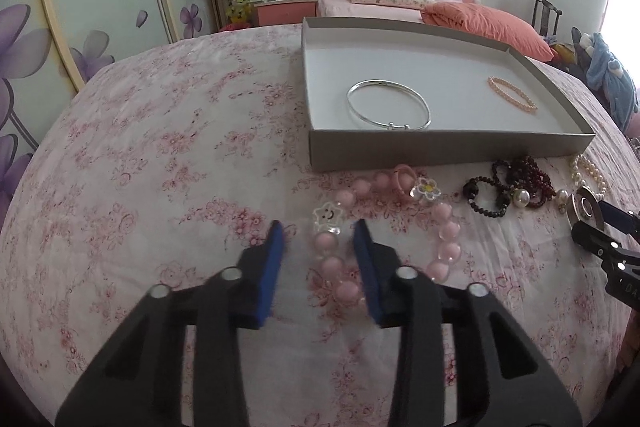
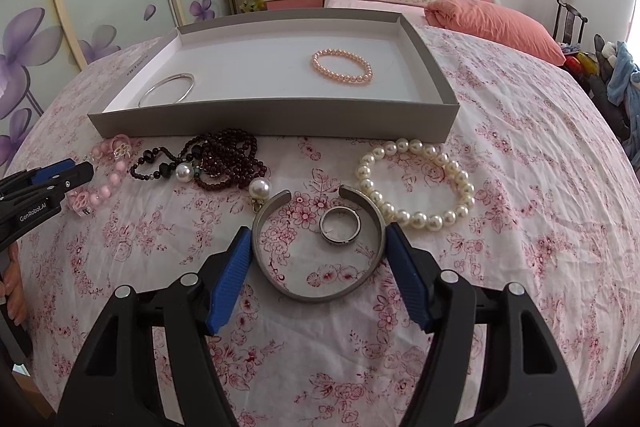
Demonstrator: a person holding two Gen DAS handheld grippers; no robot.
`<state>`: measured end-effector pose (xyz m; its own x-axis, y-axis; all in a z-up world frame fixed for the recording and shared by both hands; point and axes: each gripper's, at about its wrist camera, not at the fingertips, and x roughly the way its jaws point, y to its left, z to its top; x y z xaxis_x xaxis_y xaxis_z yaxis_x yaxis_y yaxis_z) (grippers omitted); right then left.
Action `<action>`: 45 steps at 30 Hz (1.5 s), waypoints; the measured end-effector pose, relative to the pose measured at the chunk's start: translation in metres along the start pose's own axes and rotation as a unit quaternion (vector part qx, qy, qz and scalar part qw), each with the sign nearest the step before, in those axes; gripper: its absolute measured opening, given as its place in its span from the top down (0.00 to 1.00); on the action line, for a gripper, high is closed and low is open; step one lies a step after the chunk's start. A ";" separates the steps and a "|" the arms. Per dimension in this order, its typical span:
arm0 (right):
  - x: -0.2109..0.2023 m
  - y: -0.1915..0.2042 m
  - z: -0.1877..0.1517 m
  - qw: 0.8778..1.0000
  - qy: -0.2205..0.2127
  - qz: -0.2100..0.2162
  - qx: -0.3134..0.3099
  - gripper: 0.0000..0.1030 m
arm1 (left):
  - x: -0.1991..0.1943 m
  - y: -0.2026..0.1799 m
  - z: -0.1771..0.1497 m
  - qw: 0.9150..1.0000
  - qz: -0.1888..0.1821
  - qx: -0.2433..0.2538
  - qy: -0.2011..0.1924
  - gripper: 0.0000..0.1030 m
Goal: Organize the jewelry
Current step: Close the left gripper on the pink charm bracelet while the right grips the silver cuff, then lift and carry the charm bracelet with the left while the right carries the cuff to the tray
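Left gripper (image 1: 320, 233) jaws straddle pink bead bracelet (image 1: 400, 227), pads not clearly pressing; right gripper (image 2: 318, 239) clamps metal cuff (image 2: 316, 247) on floral cloth (image 2: 520, 187)

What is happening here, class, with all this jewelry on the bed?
A person is sorting jewelry into a grey box with two hand-held tools. A silver bangle and a peach bead bracelet already lie inside. The left tool straddles one side of the pink bracelet, pads not visibly pressing it. The right tool brackets the metal cuff, touching its sides; a ring lies inside the cuff. Dark beads and pearls wait on the cloth.
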<state>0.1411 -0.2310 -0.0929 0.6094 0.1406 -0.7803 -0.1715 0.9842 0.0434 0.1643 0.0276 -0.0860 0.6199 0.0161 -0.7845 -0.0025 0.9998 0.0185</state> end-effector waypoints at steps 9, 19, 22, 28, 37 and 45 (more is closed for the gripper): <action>-0.002 -0.006 0.001 1.000 -0.007 0.008 0.017 0.35 | -0.004 -0.005 0.000 1.000 0.000 0.013 -0.004 0.86; -0.016 -0.011 0.006 0.999 -0.036 0.011 0.028 0.35 | -0.028 -0.004 0.000 0.999 -0.033 0.003 -0.041 0.86; -0.020 -0.012 0.006 0.998 -0.043 0.012 0.032 0.35 | -0.039 -0.006 0.002 0.997 -0.048 0.002 -0.060 0.86; -0.025 -0.014 0.005 0.998 -0.050 0.015 0.036 0.35 | -0.059 -0.013 0.005 0.993 -0.077 0.003 -0.091 0.86; -0.041 -0.014 0.002 0.996 -0.074 0.023 0.043 0.35 | -0.082 -0.020 0.004 0.987 -0.100 -0.002 -0.123 0.87; -0.059 -0.012 0.004 0.993 -0.105 0.027 0.045 0.35 | -0.099 -0.018 0.003 0.984 -0.105 -0.012 -0.144 0.87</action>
<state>0.1104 -0.2511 -0.0447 0.7506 0.2030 -0.6288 -0.1442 0.9790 0.1440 0.1055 0.0078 -0.0069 0.8053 -0.1907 -0.5613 0.1332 0.9809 -0.1420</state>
